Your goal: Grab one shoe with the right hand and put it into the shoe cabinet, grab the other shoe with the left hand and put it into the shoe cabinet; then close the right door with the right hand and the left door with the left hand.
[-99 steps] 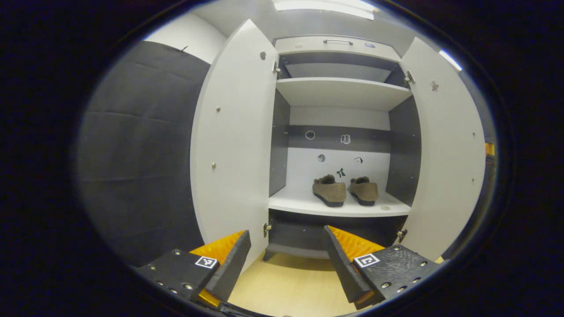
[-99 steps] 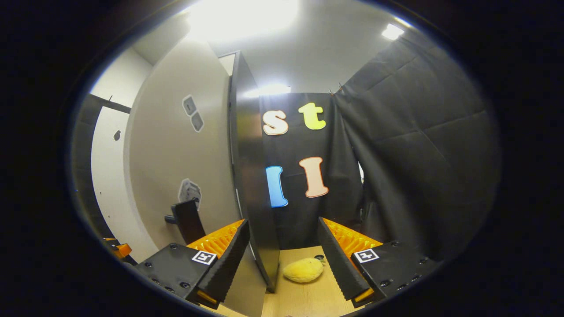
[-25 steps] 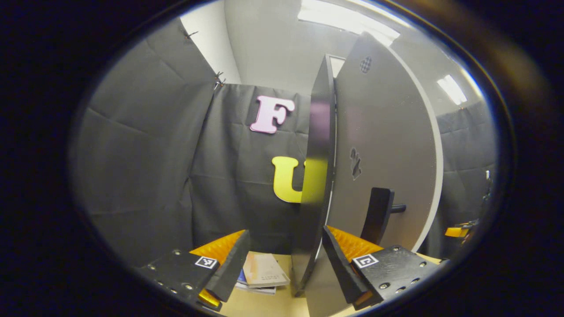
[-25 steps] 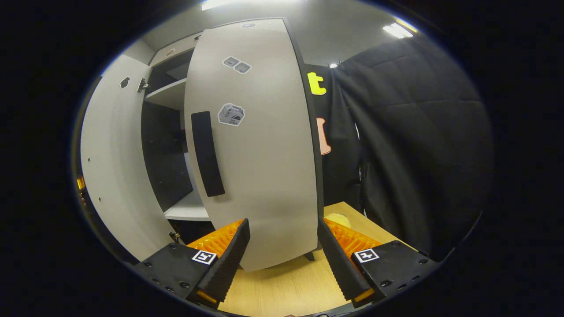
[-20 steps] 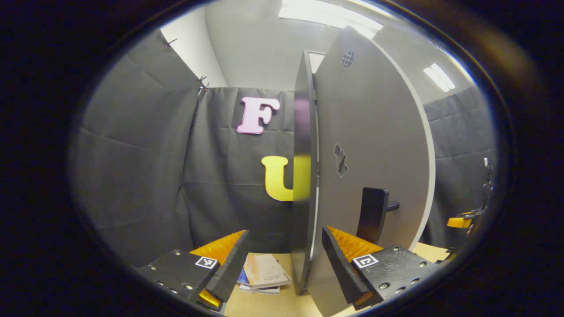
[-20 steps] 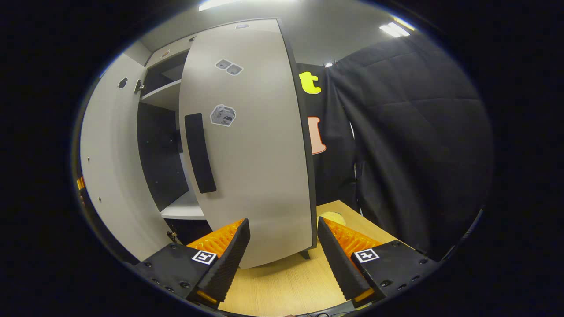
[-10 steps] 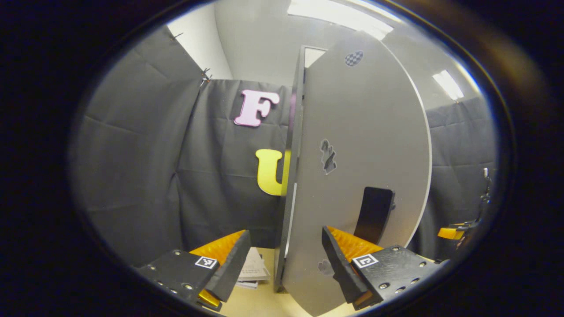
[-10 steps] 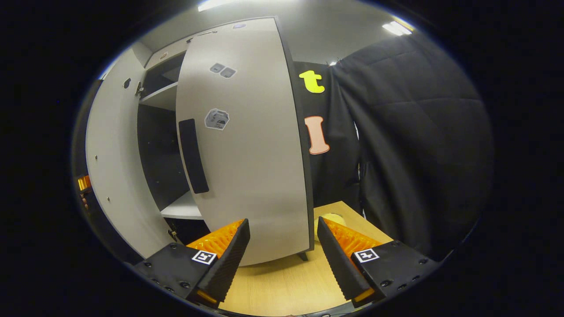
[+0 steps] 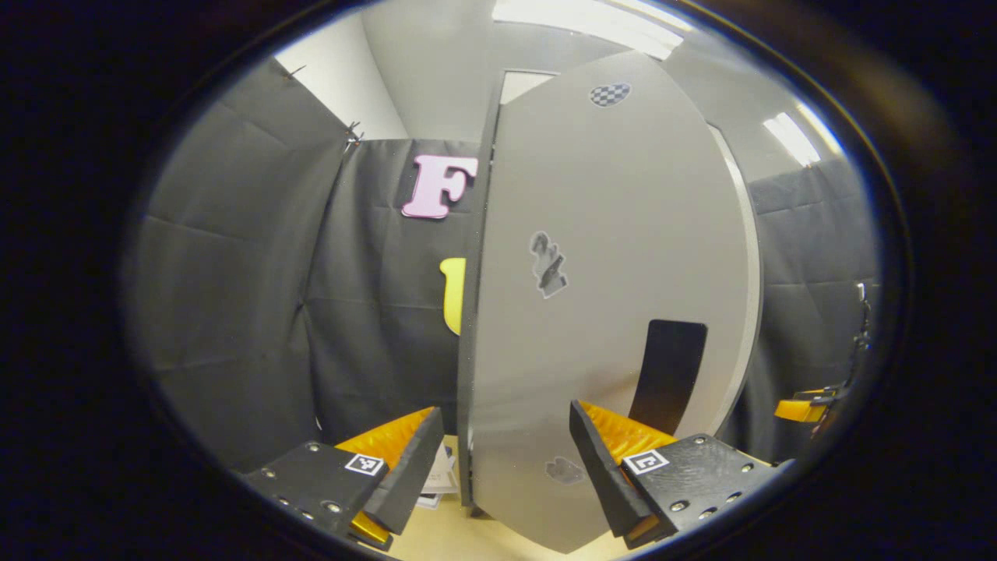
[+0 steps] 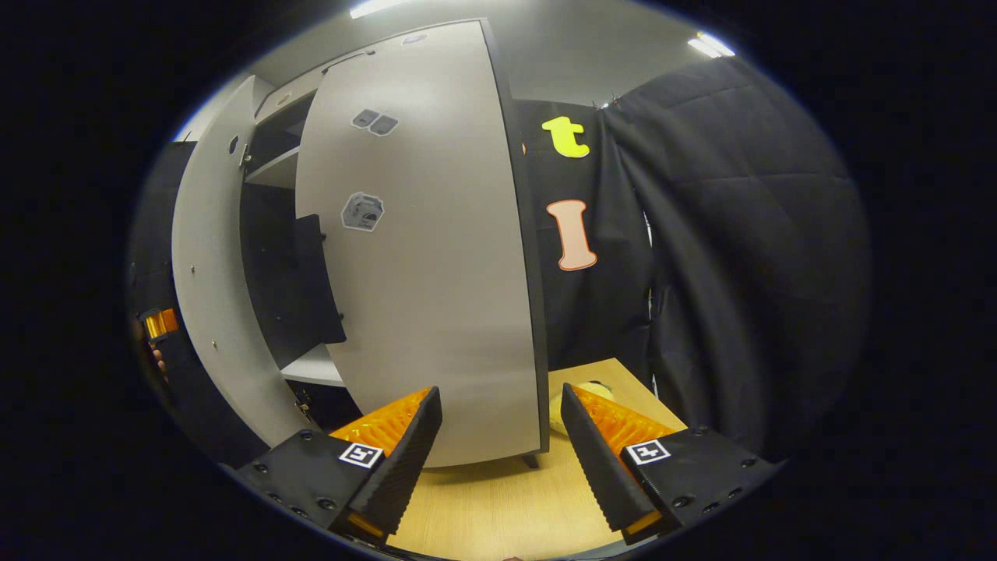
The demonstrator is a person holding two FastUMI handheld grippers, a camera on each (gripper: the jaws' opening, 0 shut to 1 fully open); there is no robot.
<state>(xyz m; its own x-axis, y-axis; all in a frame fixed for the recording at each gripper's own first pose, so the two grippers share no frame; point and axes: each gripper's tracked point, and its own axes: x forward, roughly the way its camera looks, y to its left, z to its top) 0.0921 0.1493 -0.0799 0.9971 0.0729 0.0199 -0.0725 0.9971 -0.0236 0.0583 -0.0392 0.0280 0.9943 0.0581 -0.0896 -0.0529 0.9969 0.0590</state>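
- The left gripper (image 9: 502, 467) is spread wide with nothing between its fingers; the left door (image 9: 607, 312), flat and grey, stands just ahead of them.
- Its black bar handle (image 9: 668, 374) rises above the right-hand finger.
- Papers (image 9: 440, 483) lie behind the left-hand finger.
- The right gripper (image 10: 498, 448) gapes too, ahead of the smooth right door (image 10: 436, 273); the cabinet (image 10: 269, 257) is partly open up to its left.
- The shoes can't be seen.

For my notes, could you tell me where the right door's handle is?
In the right gripper view, the black handle sits on the right door's left edge, beside the dark cabinet opening.
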